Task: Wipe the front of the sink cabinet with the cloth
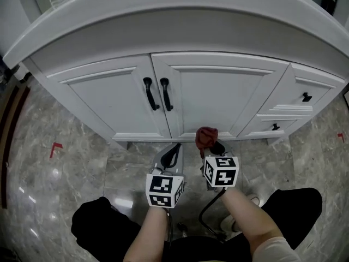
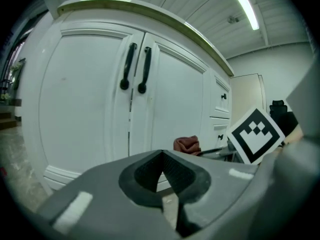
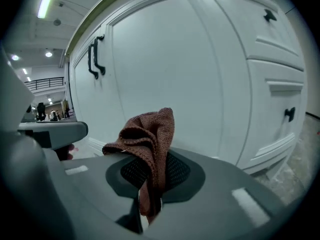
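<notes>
The white sink cabinet (image 1: pixel 180 91) fills the upper head view, with two doors bearing black handles (image 1: pixel 157 94) and drawers at the right. My right gripper (image 1: pixel 210 146) is shut on a reddish-brown cloth (image 1: pixel 206 137), held low before the right door's bottom edge. In the right gripper view the cloth (image 3: pixel 150 144) sticks up from the closed jaws, with the door (image 3: pixel 170 69) close behind it. My left gripper (image 1: pixel 173 156) hangs beside it to the left, shut and holding nothing (image 2: pixel 162 176). From the left gripper view the cloth (image 2: pixel 187 144) shows at the right.
Grey marble floor (image 1: pixel 65 162) spreads in front of the cabinet, with red tape marks (image 1: pixel 55 148) at the left. The countertop (image 1: pixel 163 15) overhangs the doors. The person's dark trousers (image 1: pixel 98 222) and a shoe (image 1: pixel 240 212) are at the bottom.
</notes>
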Demonstrator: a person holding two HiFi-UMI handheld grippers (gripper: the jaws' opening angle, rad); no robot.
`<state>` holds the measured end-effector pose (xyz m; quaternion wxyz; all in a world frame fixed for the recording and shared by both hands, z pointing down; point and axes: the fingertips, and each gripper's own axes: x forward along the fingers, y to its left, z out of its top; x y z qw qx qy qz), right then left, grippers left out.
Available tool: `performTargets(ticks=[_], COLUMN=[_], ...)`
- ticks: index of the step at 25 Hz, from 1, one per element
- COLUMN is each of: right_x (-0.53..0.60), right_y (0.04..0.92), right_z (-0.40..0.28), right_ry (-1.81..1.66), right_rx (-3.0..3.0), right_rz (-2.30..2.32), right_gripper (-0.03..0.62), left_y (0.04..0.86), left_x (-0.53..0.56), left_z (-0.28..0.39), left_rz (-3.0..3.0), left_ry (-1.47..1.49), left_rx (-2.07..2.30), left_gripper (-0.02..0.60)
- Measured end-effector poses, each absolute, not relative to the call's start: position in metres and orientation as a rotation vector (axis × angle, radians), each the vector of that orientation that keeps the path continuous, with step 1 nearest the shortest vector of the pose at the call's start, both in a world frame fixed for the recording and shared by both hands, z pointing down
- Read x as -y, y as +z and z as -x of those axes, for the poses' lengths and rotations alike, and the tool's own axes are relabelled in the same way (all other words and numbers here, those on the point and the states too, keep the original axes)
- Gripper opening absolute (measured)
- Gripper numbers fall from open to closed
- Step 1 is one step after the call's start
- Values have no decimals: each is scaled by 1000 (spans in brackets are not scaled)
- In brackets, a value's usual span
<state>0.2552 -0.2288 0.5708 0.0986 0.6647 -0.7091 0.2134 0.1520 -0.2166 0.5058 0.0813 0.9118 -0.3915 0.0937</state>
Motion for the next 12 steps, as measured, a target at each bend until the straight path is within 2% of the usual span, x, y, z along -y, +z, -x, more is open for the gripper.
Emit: performTargets(ticks=[6, 12], right_x=[257, 278], right_y=[599, 615], right_z=[-194, -158], right_ry=[699, 716], right_rx=[2145, 2169], right_rz=[-1856, -1810], right_gripper=[80, 80], left_y=[515, 531], left_x=[232, 235], left_z=[-95, -70], left_rz=[-2621, -2565], left_ry=[291, 305], left_rx=[1292, 1308], left_gripper=[0, 0])
